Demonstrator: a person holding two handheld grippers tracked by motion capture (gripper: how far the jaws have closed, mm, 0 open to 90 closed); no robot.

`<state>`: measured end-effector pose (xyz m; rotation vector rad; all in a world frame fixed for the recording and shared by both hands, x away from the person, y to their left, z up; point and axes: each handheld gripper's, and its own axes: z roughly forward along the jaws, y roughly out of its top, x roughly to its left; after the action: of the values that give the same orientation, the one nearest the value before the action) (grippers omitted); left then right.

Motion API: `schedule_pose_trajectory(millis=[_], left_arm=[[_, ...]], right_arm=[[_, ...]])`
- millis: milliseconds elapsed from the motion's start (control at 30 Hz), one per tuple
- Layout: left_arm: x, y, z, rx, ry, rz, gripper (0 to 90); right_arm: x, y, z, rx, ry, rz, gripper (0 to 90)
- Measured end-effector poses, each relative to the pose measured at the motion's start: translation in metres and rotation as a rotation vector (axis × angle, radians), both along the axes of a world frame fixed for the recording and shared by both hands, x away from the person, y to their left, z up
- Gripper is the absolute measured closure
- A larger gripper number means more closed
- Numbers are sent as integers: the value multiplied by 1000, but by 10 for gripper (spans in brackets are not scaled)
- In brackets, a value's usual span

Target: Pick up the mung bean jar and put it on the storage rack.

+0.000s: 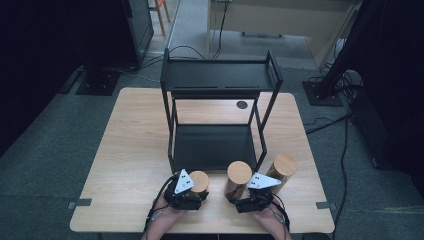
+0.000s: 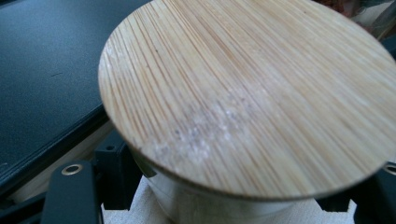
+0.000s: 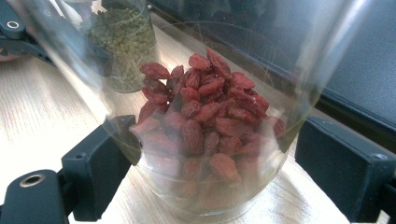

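Nearest the high camera: two forearms, entering from the bottom edge, each hand on a claw at the bench's [image 1: 125, 165] front. Left claw [image 1: 192, 192] set around a short jar [image 1: 199, 181] with a bamboo lid; right claw [image 1: 245, 197] set around a taller jar [image 1: 238, 177], likewise lidded. Just right of that, a third lidded jar [image 1: 282, 170], standing free, close beside the right claw's grey plate. Behind all three, a black two-tier rack [image 1: 217, 75], its lower shelf [image 1: 212, 145] just beyond the jars, its upright posts rising between them and the far half of the bench. Beyond the bench: grey floor, cables, stand bases. In the left gripper view, bamboo lid [image 2: 247, 93] large and close, clear glass below it, black jaws low at either side, partly apart, left one near the glass; contact not discernible, the lid hiding it. Rack shelf [image 2: 42, 70] dark at upper left. In the right gripper view, glass jar of red berries [image 3: 205, 126] upright on the wood between the jaws, left pad touching the wall, right pad just beside it with a sliver of gap; claw partly open, not clamped. Farther off, the short jar with green beans [image 3: 123, 42] inside, left claw's black jaw alongside.
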<state>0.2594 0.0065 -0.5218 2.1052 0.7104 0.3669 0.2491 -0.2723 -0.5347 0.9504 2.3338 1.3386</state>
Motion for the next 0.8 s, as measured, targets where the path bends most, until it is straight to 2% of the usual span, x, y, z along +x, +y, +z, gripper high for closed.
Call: schedule_pose_trajectory(millis=[267, 800], left_arm=[[3, -1, 2, -2, 8, 10, 254], [13, -4, 19, -9, -1, 36, 254]], right_arm=[[0, 0, 0, 0, -4, 0, 116], [0, 1, 0, -5, -3, -1, 116]])
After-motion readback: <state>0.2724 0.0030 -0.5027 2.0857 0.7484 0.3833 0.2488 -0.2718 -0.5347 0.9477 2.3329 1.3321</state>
